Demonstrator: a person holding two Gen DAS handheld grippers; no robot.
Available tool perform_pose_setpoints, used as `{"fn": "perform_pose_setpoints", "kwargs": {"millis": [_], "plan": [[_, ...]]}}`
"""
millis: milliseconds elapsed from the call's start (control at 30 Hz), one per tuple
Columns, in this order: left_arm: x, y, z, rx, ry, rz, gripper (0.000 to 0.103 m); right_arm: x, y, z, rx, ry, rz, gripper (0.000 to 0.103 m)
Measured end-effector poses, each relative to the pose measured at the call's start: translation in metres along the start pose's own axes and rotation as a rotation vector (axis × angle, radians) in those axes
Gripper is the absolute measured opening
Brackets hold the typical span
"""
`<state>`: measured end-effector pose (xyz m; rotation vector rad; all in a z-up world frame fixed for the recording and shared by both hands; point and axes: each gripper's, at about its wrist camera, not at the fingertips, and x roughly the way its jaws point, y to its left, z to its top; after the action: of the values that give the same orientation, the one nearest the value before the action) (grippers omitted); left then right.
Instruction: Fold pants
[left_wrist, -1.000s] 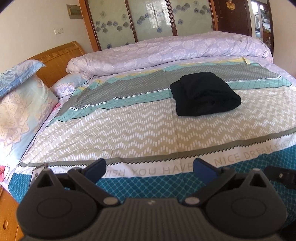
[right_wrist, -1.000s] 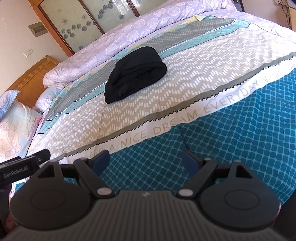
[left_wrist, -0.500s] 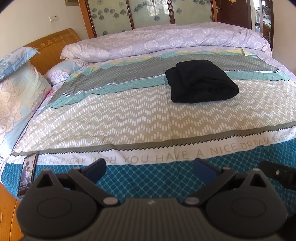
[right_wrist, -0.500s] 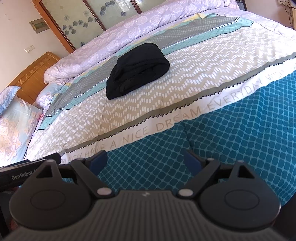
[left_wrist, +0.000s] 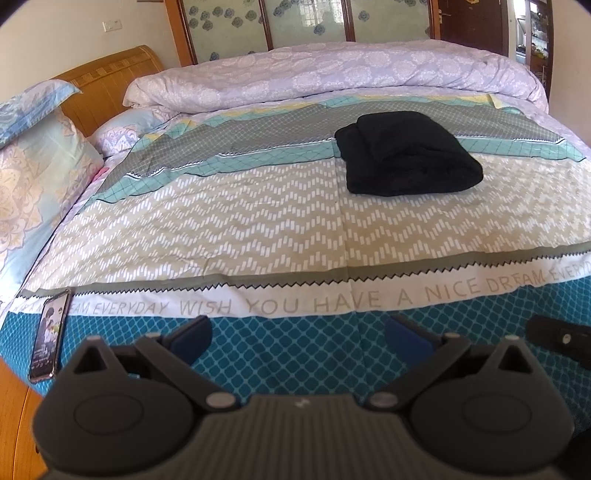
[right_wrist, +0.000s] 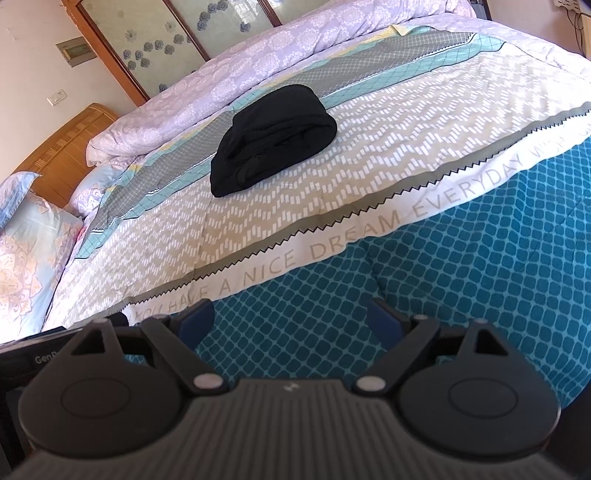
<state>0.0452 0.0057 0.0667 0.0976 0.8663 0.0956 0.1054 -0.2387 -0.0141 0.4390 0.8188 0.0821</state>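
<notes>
Black pants (left_wrist: 408, 153) lie folded into a compact bundle on the patterned bedspread (left_wrist: 258, 229), toward the far right of the bed in the left wrist view. From the right wrist the same pants (right_wrist: 273, 138) sit at the centre of the bed. My left gripper (left_wrist: 299, 338) hovers open over the blue near edge, well short of the pants, nothing between its blue pads. Over that same blue band my right gripper (right_wrist: 290, 319) is open too and empty. Part of the other gripper (left_wrist: 561, 338) shows at the right edge.
A phone (left_wrist: 50, 338) lies at the bed's near left corner. A rolled lilac duvet (left_wrist: 332, 77) runs along the far side. Pillows (left_wrist: 33, 166) and a wooden headboard (left_wrist: 107, 85) stand at the left. A wooden cabinet corner (left_wrist: 14, 424) is at the lower left.
Both grippers have drawn back and tilted slightly; the phone at the left corner has come fully into the left view. The pants have not moved and both grippers stayed open.
</notes>
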Motion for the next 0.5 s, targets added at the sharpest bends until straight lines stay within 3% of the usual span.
{"fn": "perform_pose_setpoints", "kwargs": {"millis": [500], "plan": [[0.0021, 0.0006, -0.0021, -0.001, 0.006, 0.009, 0.103, 0.0006, -0.0008, -0.0008, 0.001, 0.000, -0.001, 0.092]]}}
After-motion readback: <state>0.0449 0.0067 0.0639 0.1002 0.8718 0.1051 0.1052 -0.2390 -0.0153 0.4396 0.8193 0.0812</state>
